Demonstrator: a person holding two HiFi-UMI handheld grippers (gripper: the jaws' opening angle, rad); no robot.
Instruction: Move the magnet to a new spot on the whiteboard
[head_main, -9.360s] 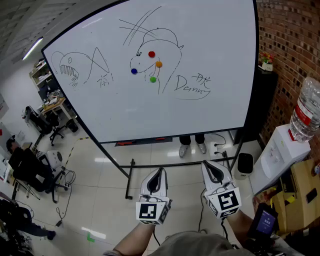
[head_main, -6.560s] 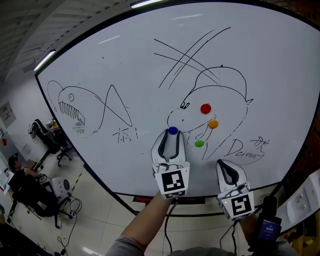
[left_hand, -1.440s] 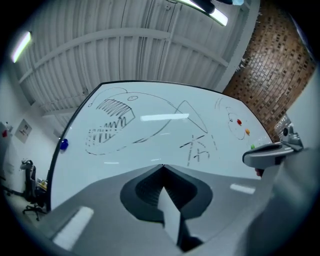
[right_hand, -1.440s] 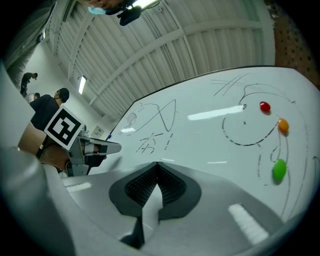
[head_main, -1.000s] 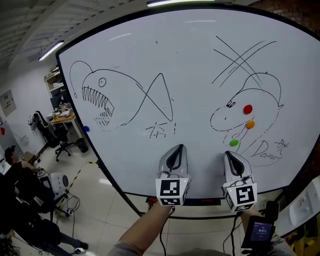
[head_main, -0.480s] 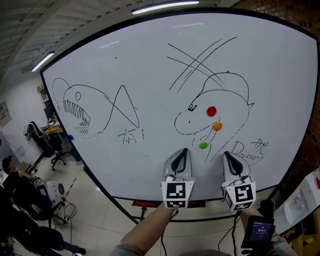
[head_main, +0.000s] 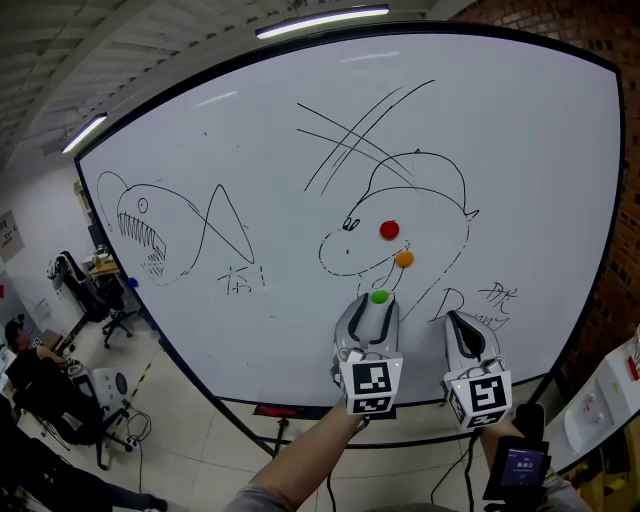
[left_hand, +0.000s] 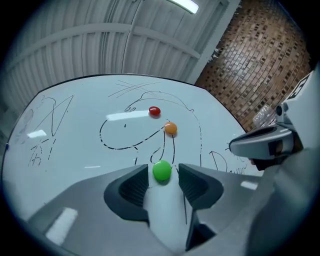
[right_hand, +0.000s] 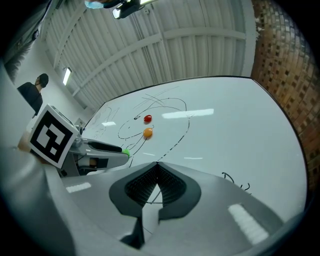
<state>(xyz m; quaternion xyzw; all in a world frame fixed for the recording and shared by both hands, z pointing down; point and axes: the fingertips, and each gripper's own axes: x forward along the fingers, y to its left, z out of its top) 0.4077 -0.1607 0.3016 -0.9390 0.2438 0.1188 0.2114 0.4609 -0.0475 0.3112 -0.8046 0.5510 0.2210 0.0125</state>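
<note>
On the whiteboard (head_main: 250, 120), left claw (left_hand: 164, 178) just opened around green magnet (head_main: 379, 297) beside handwritten "D" (head_main: 447, 302); right claw (right_hand: 156, 172) clenched.

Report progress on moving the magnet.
Done: the left gripper is lined up on the green magnet, its jaws just opened either side of it. In hand: nothing gripped; the magnet sits on the whiteboard below the orange magnet. Left: close, pull it off, set it on a new spot. The right gripper is shut and empty.
</note>
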